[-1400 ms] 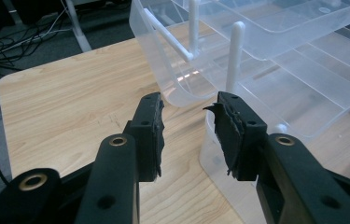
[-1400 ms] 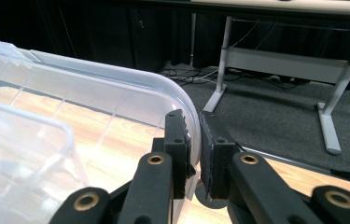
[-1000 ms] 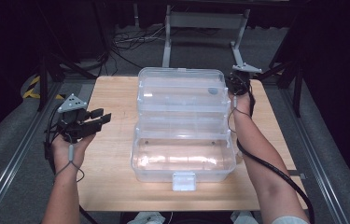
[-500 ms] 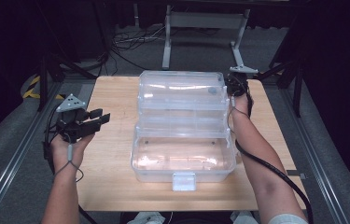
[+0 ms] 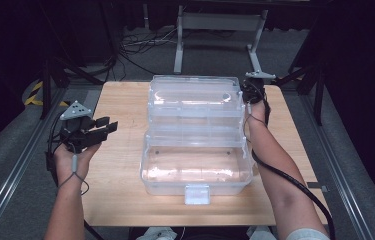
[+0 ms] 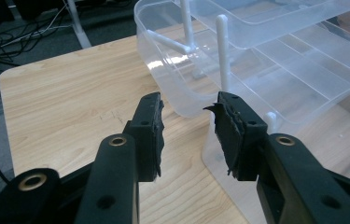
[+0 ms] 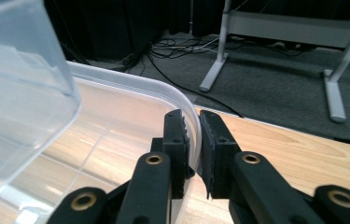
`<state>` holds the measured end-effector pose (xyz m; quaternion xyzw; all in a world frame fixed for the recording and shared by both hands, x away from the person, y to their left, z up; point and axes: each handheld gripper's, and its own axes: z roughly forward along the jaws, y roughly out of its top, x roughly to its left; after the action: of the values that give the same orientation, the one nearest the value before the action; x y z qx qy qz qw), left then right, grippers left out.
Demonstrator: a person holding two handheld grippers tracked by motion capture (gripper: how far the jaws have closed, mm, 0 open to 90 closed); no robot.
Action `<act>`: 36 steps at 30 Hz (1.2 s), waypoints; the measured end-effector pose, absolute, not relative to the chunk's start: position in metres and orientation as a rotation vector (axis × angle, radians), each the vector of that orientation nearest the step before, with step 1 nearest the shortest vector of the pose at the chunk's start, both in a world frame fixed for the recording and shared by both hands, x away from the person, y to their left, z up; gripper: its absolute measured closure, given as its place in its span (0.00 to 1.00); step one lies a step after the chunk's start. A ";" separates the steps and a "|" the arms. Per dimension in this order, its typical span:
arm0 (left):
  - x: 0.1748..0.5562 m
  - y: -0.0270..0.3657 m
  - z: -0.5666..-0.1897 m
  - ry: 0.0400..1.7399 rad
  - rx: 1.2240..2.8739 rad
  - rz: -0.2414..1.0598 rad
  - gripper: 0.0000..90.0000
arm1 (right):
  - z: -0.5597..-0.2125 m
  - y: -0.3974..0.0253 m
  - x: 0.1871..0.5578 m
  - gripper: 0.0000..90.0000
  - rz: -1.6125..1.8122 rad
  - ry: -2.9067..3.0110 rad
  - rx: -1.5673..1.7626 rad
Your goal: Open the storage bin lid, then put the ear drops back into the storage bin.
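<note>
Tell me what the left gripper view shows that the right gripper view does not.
The left gripper view alone shows the left gripper open, holding nothing, and the white posts that carry the box's divided trays. The right gripper view alone shows the right gripper shut on the rim of the lid, with cables and a grey metal stand on the floor behind. Both show the clear plastic box and the wooden table.
</note>
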<state>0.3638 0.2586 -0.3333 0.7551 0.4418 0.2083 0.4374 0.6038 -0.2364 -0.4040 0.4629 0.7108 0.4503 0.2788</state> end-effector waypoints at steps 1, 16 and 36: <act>0.364 0.258 -0.334 1.101 1.878 0.518 0.67 | -0.404 -0.237 0.603 0.87 1.219 1.905 1.242; 0.381 0.259 -0.336 1.100 1.880 0.427 0.61 | -0.376 -0.253 0.583 0.64 1.308 1.887 1.204; 0.381 0.255 -0.335 1.085 1.893 0.396 0.53 | -0.326 -0.300 0.506 0.55 1.424 1.915 1.048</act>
<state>0.3811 0.2552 -0.3353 0.7642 0.4381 0.1600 0.4456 0.5055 -0.2999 -0.3259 0.3876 0.7085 0.5271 0.2645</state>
